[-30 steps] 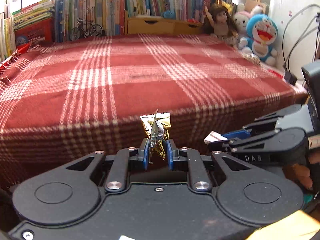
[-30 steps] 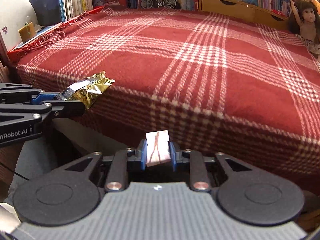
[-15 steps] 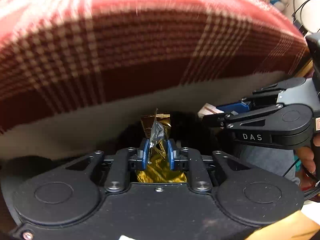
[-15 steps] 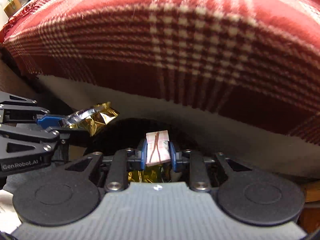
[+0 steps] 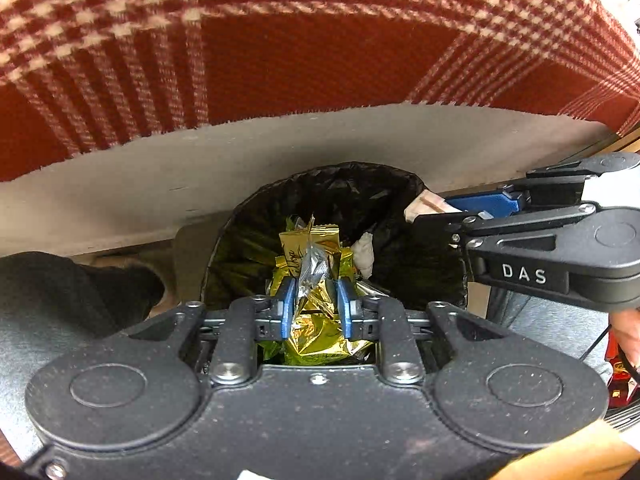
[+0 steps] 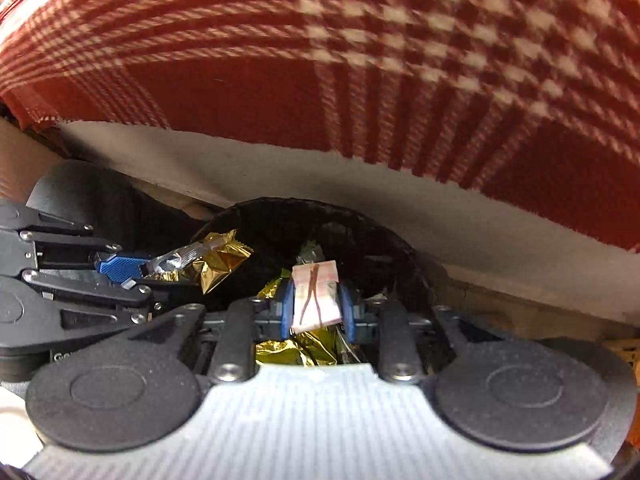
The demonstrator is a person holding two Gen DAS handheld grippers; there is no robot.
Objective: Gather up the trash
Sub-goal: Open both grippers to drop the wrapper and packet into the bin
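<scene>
While both hover over the bin (image 5: 240, 216), the left gripper (image 5: 316, 300) pinches a gold wrapper (image 5: 310, 256), the right gripper (image 6: 316, 300) a pink packet (image 6: 316, 292).

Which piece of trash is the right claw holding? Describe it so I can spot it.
Below the red plaid blanket stands a black-lined bin. Over its mouth, the right claw pinches a small flat pinkish-white paper packet with thin brown lines, unlike the crinkled gold foil wrapper beside it.

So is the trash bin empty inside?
No, the black-lined trash bin already holds crumpled gold wrappers and a white scrap, seen in the left wrist view.
</scene>
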